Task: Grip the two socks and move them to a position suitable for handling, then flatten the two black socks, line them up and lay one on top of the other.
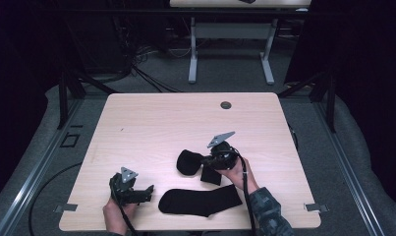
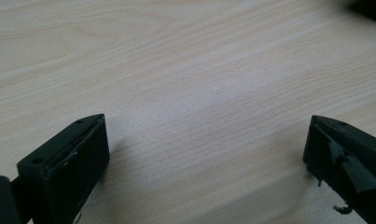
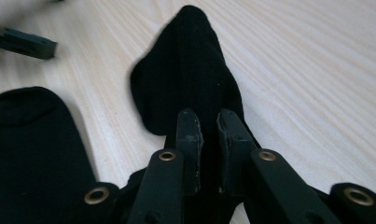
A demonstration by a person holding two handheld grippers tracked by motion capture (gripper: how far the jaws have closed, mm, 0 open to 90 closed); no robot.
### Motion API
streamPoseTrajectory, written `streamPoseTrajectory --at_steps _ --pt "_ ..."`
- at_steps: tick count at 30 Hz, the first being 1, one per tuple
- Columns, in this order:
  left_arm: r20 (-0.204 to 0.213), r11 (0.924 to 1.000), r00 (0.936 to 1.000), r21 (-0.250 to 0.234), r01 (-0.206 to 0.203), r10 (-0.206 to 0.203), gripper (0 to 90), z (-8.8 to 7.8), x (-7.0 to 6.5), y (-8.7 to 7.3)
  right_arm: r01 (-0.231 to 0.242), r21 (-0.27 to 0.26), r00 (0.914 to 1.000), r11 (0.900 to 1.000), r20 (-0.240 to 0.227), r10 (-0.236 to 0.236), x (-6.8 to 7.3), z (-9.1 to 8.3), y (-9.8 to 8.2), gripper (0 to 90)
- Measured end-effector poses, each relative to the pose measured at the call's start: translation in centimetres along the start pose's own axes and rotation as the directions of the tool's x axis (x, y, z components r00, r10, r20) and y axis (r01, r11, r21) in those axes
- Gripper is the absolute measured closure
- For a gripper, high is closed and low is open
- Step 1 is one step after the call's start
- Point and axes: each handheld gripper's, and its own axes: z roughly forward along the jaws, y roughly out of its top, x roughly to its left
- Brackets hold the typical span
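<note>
Two black socks lie on the light wood table (image 1: 185, 118). One sock (image 1: 200, 200) is spread flat near the front edge, also seen as a dark shape (image 3: 31, 154) in the right gripper view. The other sock (image 1: 189, 162) (image 3: 185, 74) is bunched, and my right gripper (image 1: 209, 161) (image 3: 208, 121) is shut on it, the fabric pinched between its narrow jaws. My left gripper (image 1: 144, 192) (image 2: 206, 140) rests at the front left, open, with bare wood between its jaws. In the right gripper view a left fingertip (image 3: 27, 43) shows at the upper left.
A round cable hole (image 1: 226, 105) sits near the table's far edge. Another table's white legs (image 1: 192, 59) stand beyond on the grey floor. Dark curtains and frame rails flank both sides. Bare wood stretches across the far half of the table.
</note>
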Motion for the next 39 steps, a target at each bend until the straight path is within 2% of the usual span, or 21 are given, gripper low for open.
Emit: streamPoseTrajectory --at_steps 3,10,13,16,17,19,24,26,27,28,29,30,31,32,33,34,36,39 --pt "0.0 1.0 1.0 0.0 0.0 0.0 0.2 0.0 0.0 0.0 -0.015 0.015 0.9999 1.0 0.002 0.015 -0.5 0.6 -0.3 80.7" --pt "-0.001 1.0 1.0 0.0 0.0 0.0 0.1 0.0 0.0 0.0 -0.019 0.029 0.9994 0.999 0.029 0.018 -0.8 0.8 -0.6 80.7" --pt "-0.001 1.0 1.0 0.0 0.0 0.0 0.2 0.0 0.0 0.0 0.008 0.054 0.999 0.998 0.043 -0.01 -0.9 0.9 -0.5 80.7" --pt "-0.002 1.0 1.0 0.0 0.005 -0.005 0.1 0.0 0.0 0.0 0.009 0.055 0.9987 0.998 0.049 -0.012 -0.9 1.1 -0.6 80.5" --pt "-0.003 1.0 1.0 0.0 0.008 -0.008 0.1 0.0 0.0 0.0 0.026 0.083 0.9982 0.996 0.053 -0.03 -1.0 1.4 -0.5 80.1" --pt "-0.003 1.0 1.0 0.0 0.008 -0.008 0.1 0.0 0.0 0.0 0.031 0.096 0.9973 0.995 0.063 -0.037 -1.2 1.6 -0.6 79.5" --pt "-0.003 1.0 1.0 0.0 0.008 -0.008 0.1 0.0 0.0 0.0 0.036 0.094 0.9956 0.995 0.083 -0.044 -1.5 2.0 -0.7 77.6" --pt "-0.003 1.0 1.0 0.001 0.007 -0.007 0.1 0.0 0.0 0.0 0.02 0.099 0.9955 0.995 0.09 -0.029 -1.8 2.2 -0.8 61.2" --pt "-0.004 1.0 1.0 0.001 0.007 -0.007 0.1 0.0 0.0 0.0 0.005 0.098 0.9954 0.995 0.094 -0.015 -1.8 2.1 -0.8 55.7" --pt "-0.004 1.0 1.0 0.001 0.007 -0.007 0.1 0.0 0.0 0.0 0.005 0.098 0.9954 0.995 0.094 -0.015 -1.8 2.1 -0.8 55.7" --pt "-0.004 1.0 1.0 0.0 0.006 -0.006 0.1 0.0 0.0 0.0 -0.011 0.076 0.9958 0.997 0.092 0.004 -1.9 1.6 -0.9 48.9" --pt "-0.004 1.0 1.0 0.0 0.007 -0.007 0.1 0.0 0.0 0.0 -0.011 0.076 0.9958 0.997 0.092 0.004 -1.9 1.6 -0.9 42.5" --pt "-0.004 1.0 1.0 0.0 0.007 -0.007 0.2 0.0 0.0 0.0 -0.033 0.038 0.9952 0.999 0.093 0.029 -2.0 0.7 -1.0 32.7" --pt "-0.004 1.0 1.0 0.001 0.007 -0.007 0.2 0.0 0.0 0.0 -0.033 0.038 0.9952 0.999 0.093 0.029 -2.0 0.7 -1.0 32.7" --pt "-0.004 1.0 1.0 0.001 0.007 -0.007 0.1 0.0 0.0 0.0 -0.051 0.011 0.994 0.999 0.097 0.05 -2.0 -0.2 -1.0 26.5" --pt "-0.004 1.0 1.0 0.0 0.006 -0.006 0.1 0.0 0.0 0.0 -0.051 0.011 0.994 0.999 0.097 0.05 -2.0 -0.2 -1.0 26.5" --pt "-0.004 1.0 1.0 0.0 0.005 -0.005 0.1 0.0 0.0 0.0 -0.066 -0.006 0.9929 0.998 0.099 0.066 -2.0 -1.7 -1.4 21.3" --pt "-0.004 1.0 1.0 0.0 0.005 -0.005 0.1 0.0 0.0 0.0 -0.08 -0.021 0.9916 0.997 0.1 0.082 -2.0 -2.5 -1.7 18.3"
